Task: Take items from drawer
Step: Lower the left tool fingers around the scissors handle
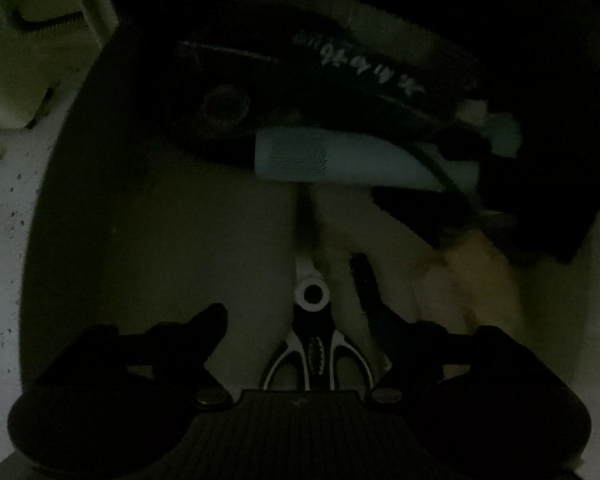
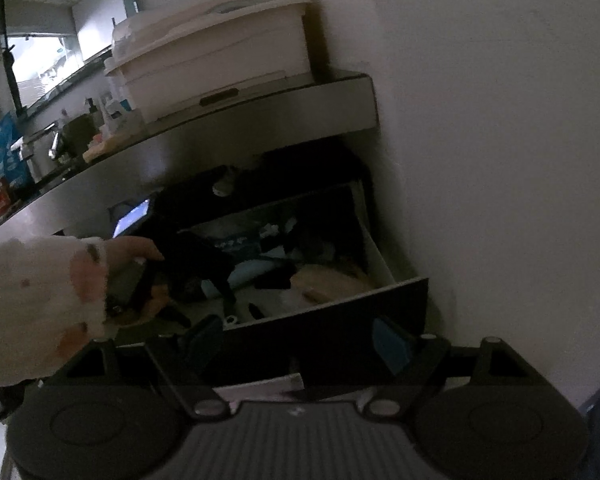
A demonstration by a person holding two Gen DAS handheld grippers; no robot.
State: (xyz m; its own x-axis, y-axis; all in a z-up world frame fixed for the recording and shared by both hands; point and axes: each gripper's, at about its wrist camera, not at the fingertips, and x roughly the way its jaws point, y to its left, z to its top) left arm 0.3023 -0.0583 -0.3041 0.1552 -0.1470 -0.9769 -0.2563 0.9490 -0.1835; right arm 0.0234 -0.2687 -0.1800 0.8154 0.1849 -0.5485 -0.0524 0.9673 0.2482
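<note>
The left wrist view is dark and looks down into the open drawer point(image 2: 384, 256). My left gripper point(image 1: 300, 316) is open, its fingers on either side of a pair of black-and-white scissors point(image 1: 314, 344) lying on the drawer floor. Beyond them lie a pale blue cylinder point(image 1: 340, 160) and a black item with white lettering point(image 1: 356, 60). In the right wrist view my right gripper point(image 2: 300, 340) is open and empty, held outside the drawer's dark front panel point(image 2: 340, 332). The left gripper point(image 2: 196, 264) shows there inside the drawer, held by a hand in a white sleeve point(image 2: 40, 300).
The drawer holds several mixed items, among them a tan wooden piece point(image 2: 332, 280). A countertop point(image 2: 260, 112) above carries a white lidded bin point(image 2: 216, 56), a tap and bottles at left. A plain wall point(image 2: 500, 120) stands right of the drawer.
</note>
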